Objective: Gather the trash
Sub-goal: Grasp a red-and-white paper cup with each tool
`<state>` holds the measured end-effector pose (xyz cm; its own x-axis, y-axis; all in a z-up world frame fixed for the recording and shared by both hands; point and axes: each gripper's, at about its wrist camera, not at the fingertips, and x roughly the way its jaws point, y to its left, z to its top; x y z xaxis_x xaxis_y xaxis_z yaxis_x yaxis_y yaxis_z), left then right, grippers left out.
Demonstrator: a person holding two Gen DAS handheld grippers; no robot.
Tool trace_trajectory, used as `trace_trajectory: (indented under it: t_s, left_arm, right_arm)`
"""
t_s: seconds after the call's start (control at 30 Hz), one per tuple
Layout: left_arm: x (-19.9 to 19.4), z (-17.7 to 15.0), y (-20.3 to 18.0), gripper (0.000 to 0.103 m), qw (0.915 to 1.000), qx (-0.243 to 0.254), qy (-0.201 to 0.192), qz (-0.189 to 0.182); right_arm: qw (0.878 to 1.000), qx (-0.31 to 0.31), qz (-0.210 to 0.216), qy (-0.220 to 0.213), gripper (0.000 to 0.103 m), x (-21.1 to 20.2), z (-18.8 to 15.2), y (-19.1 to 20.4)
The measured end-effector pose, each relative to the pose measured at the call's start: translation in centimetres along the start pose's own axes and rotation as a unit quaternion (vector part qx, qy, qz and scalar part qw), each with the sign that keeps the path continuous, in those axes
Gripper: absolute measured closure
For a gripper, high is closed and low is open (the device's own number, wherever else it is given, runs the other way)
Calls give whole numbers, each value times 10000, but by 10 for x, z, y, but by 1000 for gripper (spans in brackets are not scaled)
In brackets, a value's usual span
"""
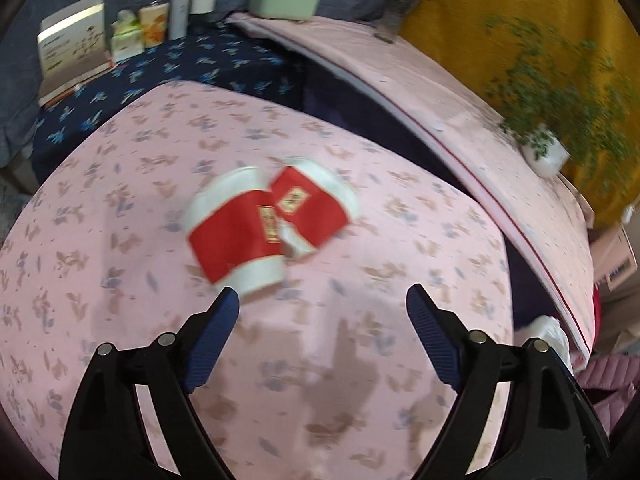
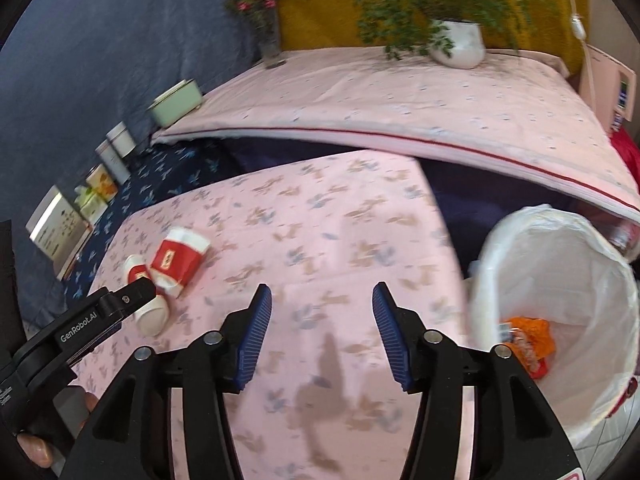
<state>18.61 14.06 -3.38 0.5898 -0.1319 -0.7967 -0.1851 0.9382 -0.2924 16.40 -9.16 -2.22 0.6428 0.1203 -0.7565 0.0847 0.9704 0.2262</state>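
Note:
Two red and white paper cups lie on their sides, touching, on the pink floral tablecloth (image 1: 120, 208). In the left wrist view the nearer cup (image 1: 234, 232) lies just beyond my open left gripper (image 1: 322, 304), and the farther cup (image 1: 312, 204) is crumpled beside it. In the right wrist view the cups (image 2: 180, 260) lie at the left, with my left gripper (image 2: 120, 304) reaching in over the nearer one (image 2: 150, 308). My right gripper (image 2: 322, 304) is open and empty above the cloth. A white lined trash bin (image 2: 560, 280) at the right holds an orange wrapper (image 2: 528, 336).
A higher pink-covered surface (image 2: 400, 100) stands behind with a white potted plant (image 2: 460, 44), a flower vase (image 2: 268, 44) and a green box (image 2: 176, 104). Boxes and tins (image 1: 152, 24) line the dark blue cloth at the back left.

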Motion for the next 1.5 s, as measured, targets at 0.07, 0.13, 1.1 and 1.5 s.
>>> trace_trajectory:
  t_s: [0.07,0.13,1.1,1.5]
  left_arm:
    - [6,6,20,21,9998,-202,56,71]
    - [12,10,36,20,9991,-387,122,102]
    - [78,38,118,27,9698,-1850,951,-1272]
    - [69,31,110,28,9742,-1646,857,-1287]
  right_arm:
    - [9999,-71,92,96,46,12,0,16]
    - [9995,-123,184,207,46,24,1,31]
    - [9854,157,1099,1288,49,173,17,129]
    - [9877,-25,1194,1006,77,148,16,123]
